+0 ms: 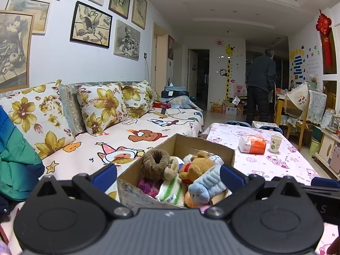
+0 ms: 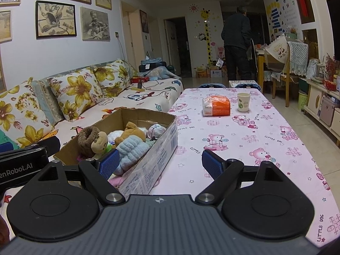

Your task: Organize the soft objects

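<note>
A cardboard box (image 1: pixel 204 148) (image 2: pixel 161 136) stands on the left part of the pink table, full of soft toys. Inside lie a brown fuzzy ring (image 1: pixel 155 161) (image 2: pixel 87 137), a brown teddy bear (image 1: pixel 197 166) (image 2: pixel 132 130), a pale blue plush (image 1: pixel 209 183) (image 2: pixel 131 149) and a green-striped white cloth (image 1: pixel 172 191). My left gripper (image 1: pixel 169 174) is open, its blue pads on either side of the box's near end, holding nothing. My right gripper (image 2: pixel 159 163) is open too, its left pad over the box's near corner and its right pad above bare tablecloth.
The pink bear-print table (image 2: pixel 255 140) carries an orange tissue pack (image 1: pixel 252 144) (image 2: pixel 216 106) and a paper cup (image 1: pixel 275 143) (image 2: pixel 243 102) farther back. A sofa (image 1: pixel 127 133) with floral cushions runs along the left. A person (image 1: pixel 260 87) stands at the far end near chairs.
</note>
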{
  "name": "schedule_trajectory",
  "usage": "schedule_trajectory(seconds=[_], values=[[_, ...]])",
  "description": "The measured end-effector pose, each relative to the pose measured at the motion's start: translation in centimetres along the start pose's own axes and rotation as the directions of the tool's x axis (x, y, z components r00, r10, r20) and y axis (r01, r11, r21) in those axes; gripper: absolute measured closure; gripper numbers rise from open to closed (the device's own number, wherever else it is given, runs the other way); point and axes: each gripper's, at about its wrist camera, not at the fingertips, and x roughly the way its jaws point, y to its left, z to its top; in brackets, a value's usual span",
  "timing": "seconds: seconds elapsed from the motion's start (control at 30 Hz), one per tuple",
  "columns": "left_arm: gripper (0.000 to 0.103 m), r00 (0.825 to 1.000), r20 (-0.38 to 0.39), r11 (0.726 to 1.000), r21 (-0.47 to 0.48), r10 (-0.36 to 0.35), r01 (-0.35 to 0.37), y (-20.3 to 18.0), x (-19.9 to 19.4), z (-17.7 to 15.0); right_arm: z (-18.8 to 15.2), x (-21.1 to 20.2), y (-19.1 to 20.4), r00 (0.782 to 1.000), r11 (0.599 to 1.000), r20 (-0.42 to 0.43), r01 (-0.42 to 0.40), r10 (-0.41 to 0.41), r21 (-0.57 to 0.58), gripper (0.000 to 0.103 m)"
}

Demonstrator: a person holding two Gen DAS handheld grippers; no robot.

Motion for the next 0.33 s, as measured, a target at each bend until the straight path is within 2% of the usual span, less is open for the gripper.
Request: schedule_trajectory(seconds=[0.2,0.33], values=[[0.001,0.999,0.001,0.999,-0.009,-0.053,0.053,-0.6,0.7,-0.5,-0.3,0.4,-0.6,1.000,1.000,-0.014,0.003,-0.003,0.028,0.000],[0.001,0.999,-0.011,0.999,0.022,-0.040,0.040,-2.2,1.5,-0.6,-0.1,0.4,-1.6,1.000,0.999,-0.009,0.010,-0.009,0.050,0.000]])
